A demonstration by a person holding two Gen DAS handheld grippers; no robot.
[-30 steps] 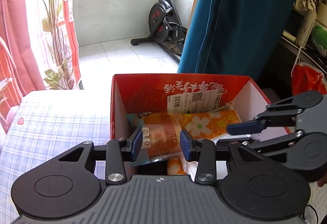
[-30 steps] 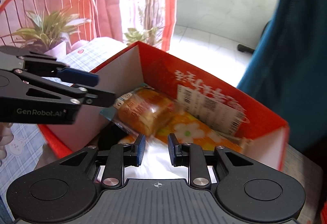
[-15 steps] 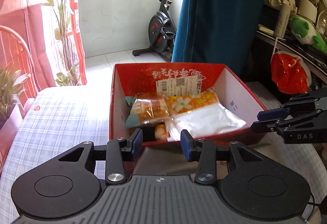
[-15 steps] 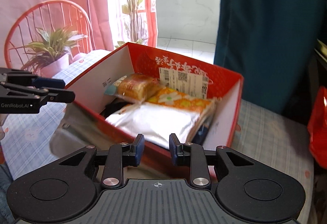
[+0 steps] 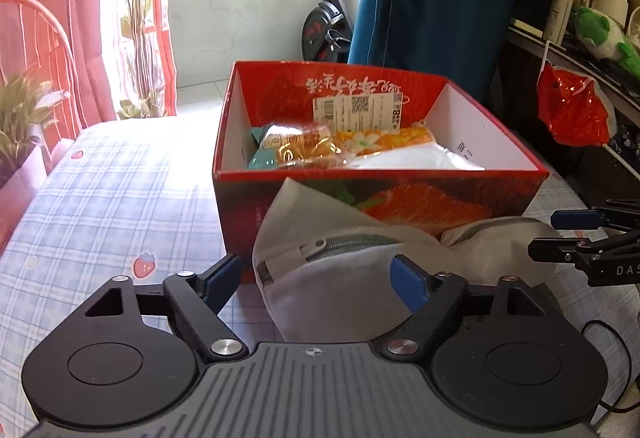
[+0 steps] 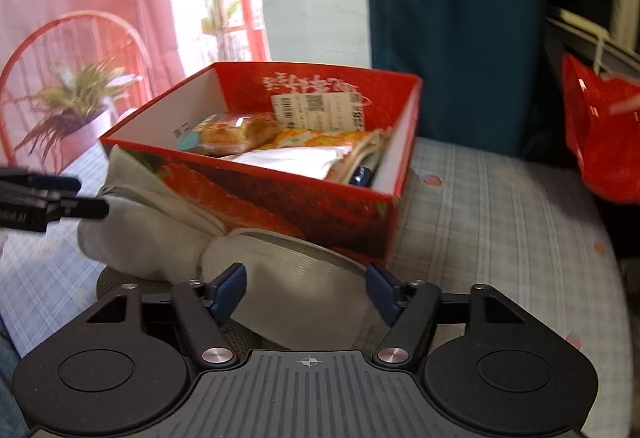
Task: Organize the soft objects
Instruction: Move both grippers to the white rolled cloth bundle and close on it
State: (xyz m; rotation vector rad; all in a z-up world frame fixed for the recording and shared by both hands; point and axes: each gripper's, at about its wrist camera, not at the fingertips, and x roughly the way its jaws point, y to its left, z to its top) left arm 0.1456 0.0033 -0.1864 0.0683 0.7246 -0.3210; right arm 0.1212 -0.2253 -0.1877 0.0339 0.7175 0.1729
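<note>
Grey zip pouch lies against red box. Left gripper and right gripper have just been opening, both spread astride it.

The red printed cardboard box is showing a glossy outer face and matt white inner walls, with a white paper barcode label lying flat on its far wall. The clear glossy plastic wrapper around the bread is catching highlights; the white plastic packet beside it is looking smooth. The pale grey soft cloth pouch with a zip is appearing matt and woven. The blue-checked cloth cover is lying matt. The black matt plastic left gripper and right gripper are bearing shiny metal screws and blue pads.
</note>
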